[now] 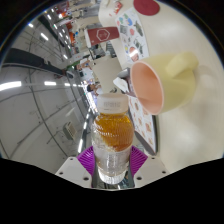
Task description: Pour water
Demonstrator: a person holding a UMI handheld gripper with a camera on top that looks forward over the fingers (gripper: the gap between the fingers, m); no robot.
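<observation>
To your left the room curves away under long ceiling lights (40,38), well apart from anything you hold. At the centre, your claw (112,160) is closed on a clear plastic bottle (113,135): the purple pads (88,157) press its sides at left and right. The bottle holds amber liquid in its middle part, with a white cap (108,72) at its far end. Just right of the bottle's neck, a pink cup (163,84) is tipped with its open mouth facing the bottle, its yellowish handle on the far right side. Behind it runs a white panel (135,35) with coloured stickers.
</observation>
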